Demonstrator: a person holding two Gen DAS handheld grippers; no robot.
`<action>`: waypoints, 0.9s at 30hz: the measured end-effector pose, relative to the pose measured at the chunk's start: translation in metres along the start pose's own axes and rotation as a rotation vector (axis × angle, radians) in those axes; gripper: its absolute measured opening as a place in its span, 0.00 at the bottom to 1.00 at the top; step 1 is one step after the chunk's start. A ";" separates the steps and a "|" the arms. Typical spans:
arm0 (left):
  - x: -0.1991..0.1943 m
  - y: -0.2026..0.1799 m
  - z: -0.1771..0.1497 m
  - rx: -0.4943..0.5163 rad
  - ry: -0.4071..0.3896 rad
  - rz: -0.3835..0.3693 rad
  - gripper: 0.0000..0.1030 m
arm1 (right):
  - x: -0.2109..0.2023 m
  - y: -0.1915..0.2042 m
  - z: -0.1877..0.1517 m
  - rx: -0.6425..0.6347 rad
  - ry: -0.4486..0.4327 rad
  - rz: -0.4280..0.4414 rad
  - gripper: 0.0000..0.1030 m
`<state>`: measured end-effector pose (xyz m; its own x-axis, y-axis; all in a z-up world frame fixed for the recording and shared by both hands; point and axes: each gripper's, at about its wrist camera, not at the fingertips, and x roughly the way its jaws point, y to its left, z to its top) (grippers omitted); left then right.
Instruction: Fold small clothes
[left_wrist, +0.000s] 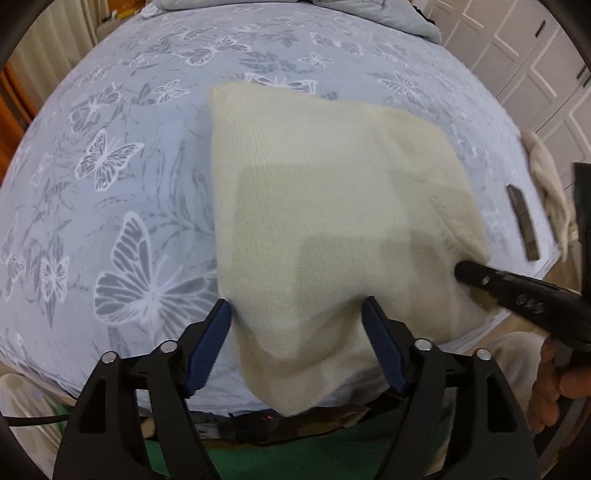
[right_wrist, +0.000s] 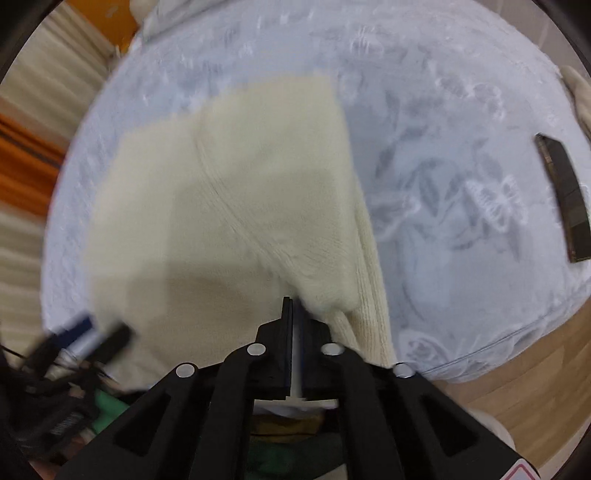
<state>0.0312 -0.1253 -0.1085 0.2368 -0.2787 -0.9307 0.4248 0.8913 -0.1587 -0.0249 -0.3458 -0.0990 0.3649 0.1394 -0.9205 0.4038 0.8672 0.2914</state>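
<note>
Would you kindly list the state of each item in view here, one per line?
Cream knit garment: partly folded on the bed, near edge lifted.
Left claw: open, fingers either side of the garment's near edge.
Right claw: shut on the garment's edge.
Dark flat object: lying flat on the bed.
Bedspread: spread flat.

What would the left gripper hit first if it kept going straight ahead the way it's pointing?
Most likely the cream knit garment: it fills the gap between the open left gripper fingers and spreads ahead over the butterfly bedspread. Depth is hard to judge, so it may skim above it.
</note>
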 end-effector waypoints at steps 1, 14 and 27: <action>-0.004 0.001 0.003 -0.021 -0.004 -0.023 0.83 | -0.004 -0.002 0.001 0.016 -0.017 0.035 0.15; -0.010 -0.008 0.031 -0.030 -0.026 0.002 0.86 | -0.041 -0.029 0.011 0.066 -0.138 0.055 0.47; 0.035 0.082 0.039 -0.401 0.032 -0.287 0.90 | 0.066 -0.061 0.033 0.209 0.123 0.227 0.74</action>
<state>0.1079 -0.0762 -0.1414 0.1301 -0.5278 -0.8393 0.0983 0.8492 -0.5188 0.0021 -0.4048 -0.1690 0.3669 0.3855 -0.8466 0.4917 0.6922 0.5283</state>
